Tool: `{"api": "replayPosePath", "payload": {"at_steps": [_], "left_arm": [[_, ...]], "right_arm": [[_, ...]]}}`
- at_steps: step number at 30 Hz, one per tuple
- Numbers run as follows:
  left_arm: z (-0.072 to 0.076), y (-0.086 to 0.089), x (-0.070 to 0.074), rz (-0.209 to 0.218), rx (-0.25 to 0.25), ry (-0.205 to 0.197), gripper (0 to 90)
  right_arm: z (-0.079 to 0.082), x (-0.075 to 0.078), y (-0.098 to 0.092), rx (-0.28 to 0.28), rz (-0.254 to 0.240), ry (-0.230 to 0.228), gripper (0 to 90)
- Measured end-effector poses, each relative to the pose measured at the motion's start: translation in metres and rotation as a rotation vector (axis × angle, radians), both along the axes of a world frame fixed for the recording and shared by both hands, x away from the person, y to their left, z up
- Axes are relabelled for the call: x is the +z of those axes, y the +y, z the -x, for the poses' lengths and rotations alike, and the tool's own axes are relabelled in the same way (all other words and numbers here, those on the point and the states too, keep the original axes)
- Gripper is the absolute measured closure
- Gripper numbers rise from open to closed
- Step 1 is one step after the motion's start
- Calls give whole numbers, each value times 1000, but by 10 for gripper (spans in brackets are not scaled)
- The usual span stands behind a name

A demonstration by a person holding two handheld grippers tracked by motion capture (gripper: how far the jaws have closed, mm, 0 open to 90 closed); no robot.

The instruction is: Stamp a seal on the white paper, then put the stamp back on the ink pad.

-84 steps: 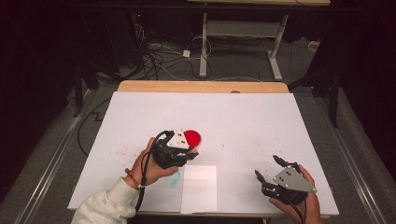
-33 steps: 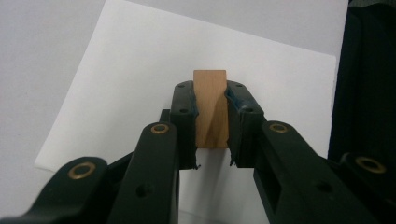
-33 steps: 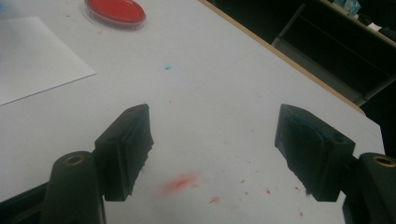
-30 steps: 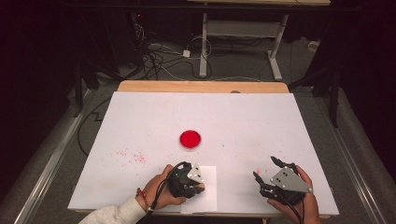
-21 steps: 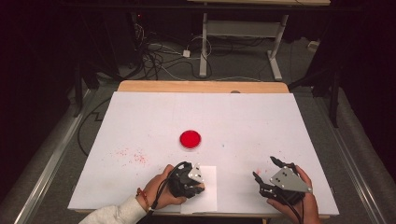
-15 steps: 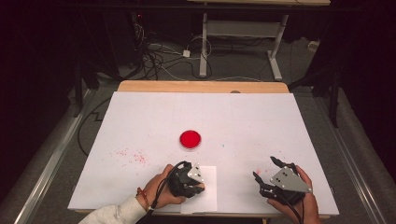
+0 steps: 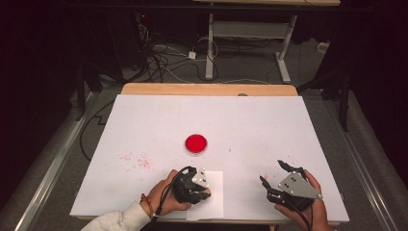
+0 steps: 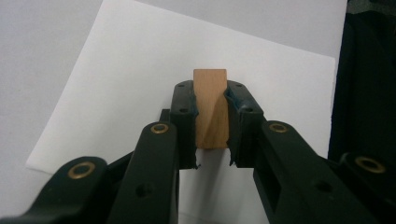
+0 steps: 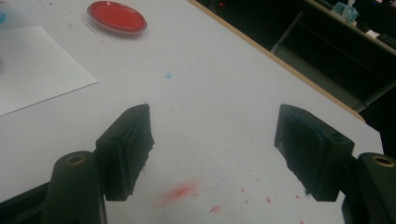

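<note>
White covering is spreading over the wooden-edged table [image 7: 144,125], with a dark room and tangled floor cables [image 7: 163,57] lying beyond its far edge. One round red dish [image 7: 196,143] is sitting near the table's middle, one white sheet of paper [image 7: 214,202] is lying at the near edge, and one small tan wooden block [image 8: 211,107] is being held; two grippers are working, one in each hand. From the high view, the left gripper [image 7: 192,185] is resting over the paper's left part, while the right gripper [image 7: 284,185] is sitting well to the right, near the near edge. Up close, the left gripper view is showing the block as a plain, smooth, upright rectangle, clamped between the black jaws just above the paper. In the right gripper view, that gripper's jaws are standing wide apart over bare table with red smudges [image 9: 180,191] and one faint blue spot [image 9: 169,74], the red dish lying far left.
</note>
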State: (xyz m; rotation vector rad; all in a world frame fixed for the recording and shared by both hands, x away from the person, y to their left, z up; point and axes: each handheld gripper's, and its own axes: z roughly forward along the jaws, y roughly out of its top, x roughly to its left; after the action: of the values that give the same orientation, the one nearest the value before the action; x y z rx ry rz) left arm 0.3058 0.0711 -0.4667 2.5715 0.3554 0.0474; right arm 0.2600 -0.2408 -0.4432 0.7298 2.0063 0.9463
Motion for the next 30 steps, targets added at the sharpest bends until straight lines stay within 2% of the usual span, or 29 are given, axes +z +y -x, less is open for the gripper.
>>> {"api": "replayPosePath", "payload": {"at_steps": [9, 20, 27, 30], "left_arm": [[0, 1, 0, 3, -4, 1, 739], [4, 0, 0, 2, 8, -23, 739], [8, -2, 1, -12, 9, -56, 739], [8, -1, 2, -10, 12, -54, 739]], "right_arm": [[-3, -1, 2, 10, 6, 5, 281], [-2, 0, 2, 12, 0, 6, 282], [-3, 0, 1, 13, -4, 8, 281], [-3, 0, 1, 9, -6, 12, 280]]}}
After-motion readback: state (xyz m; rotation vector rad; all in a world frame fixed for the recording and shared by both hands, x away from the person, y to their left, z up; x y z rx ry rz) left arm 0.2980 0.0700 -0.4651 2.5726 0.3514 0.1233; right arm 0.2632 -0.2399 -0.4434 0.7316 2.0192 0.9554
